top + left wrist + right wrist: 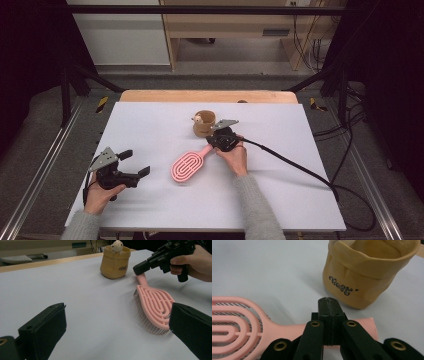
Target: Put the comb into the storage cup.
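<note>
A pink vented hairbrush lies on the white table, handle toward the far right. My right gripper is shut, its joined tips sitting right over the handle end with nothing between them; the pink handle passes beneath my right gripper. In the left gripper view the same right gripper presses down at the top of the hairbrush. My left gripper hovers open at the near left, and between its wide jaws my left gripper frames bare table.
A tan pouch-shaped cup with a small pale figurine on its rim stands just beyond the handle, close to the right gripper; the cup is lettered. The right gripper's cable trails right across the table.
</note>
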`<state>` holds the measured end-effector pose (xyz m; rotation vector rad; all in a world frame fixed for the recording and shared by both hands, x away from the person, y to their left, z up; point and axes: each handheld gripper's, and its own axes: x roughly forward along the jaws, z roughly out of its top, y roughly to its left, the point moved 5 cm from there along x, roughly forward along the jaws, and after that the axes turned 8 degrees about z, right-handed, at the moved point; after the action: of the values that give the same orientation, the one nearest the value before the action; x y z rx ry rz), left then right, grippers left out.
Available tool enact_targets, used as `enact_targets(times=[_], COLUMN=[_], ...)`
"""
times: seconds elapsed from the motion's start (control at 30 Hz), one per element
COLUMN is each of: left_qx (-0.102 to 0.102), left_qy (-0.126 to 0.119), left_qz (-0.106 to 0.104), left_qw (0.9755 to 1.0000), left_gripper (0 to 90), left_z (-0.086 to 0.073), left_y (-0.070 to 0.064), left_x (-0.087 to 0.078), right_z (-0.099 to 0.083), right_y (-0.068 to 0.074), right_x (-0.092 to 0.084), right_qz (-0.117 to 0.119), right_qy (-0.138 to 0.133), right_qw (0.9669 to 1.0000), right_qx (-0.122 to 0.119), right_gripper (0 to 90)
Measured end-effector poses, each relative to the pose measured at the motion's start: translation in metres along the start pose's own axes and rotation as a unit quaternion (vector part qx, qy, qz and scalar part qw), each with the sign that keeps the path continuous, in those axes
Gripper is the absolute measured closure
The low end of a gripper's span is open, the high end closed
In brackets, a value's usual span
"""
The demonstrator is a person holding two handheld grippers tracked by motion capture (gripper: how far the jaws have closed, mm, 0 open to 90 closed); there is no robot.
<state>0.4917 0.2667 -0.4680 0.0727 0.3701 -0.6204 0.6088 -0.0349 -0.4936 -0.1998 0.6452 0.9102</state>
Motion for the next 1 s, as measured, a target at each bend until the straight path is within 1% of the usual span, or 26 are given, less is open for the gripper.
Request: enact_targets(times=[0.13, 0.2, 0.4, 0.47, 0.67, 1.0], left_qx=[0.000, 0.000, -0.001, -0.001, 0.000, 0.001], left_qy=[0.000, -0.001, -0.002, -0.002, -0.002, -0.001], left_qz=[0.000, 0.001, 0.001, 0.001, 0.001, 0.001], left_qw=[1.0000, 1.0000, 1.0000, 1.0000, 1.0000, 1.0000], left_gripper=[1.0, 1.0, 1.0, 1.0, 1.0, 1.0], left_z=[0.000, 0.000, 0.000, 0.000, 0.000, 0.000], left_y=[0.000, 0.000, 0.000, 0.000, 0.000, 0.000], left_x=[0.000, 0.000, 0.000, 0.000, 0.000, 0.000], right_z=[0.000, -0.001, -0.002, -0.003, -0.006, -0.009], right_y=[0.000, 0.000, 0.002, 0.003, 0.005, 0.010], right_x=[-0.002, -0.004, -0.007, -0.009, -0.012, -0.015], right_qz=[-0.003, -0.006, -0.007, -0.007, -0.009, -0.007], right_qy=[0.008, 0.017, 0.025, 0.035, 0.049, 0.063], right_qw=[1.0000, 0.9998, 0.9996, 0.9993, 0.9986, 0.9977], right_qx=[0.001, -0.003, -0.010, -0.012, -0.018, -0.024], right_gripper=[90.0, 90.0, 90.0, 90.0, 90.0, 90.0])
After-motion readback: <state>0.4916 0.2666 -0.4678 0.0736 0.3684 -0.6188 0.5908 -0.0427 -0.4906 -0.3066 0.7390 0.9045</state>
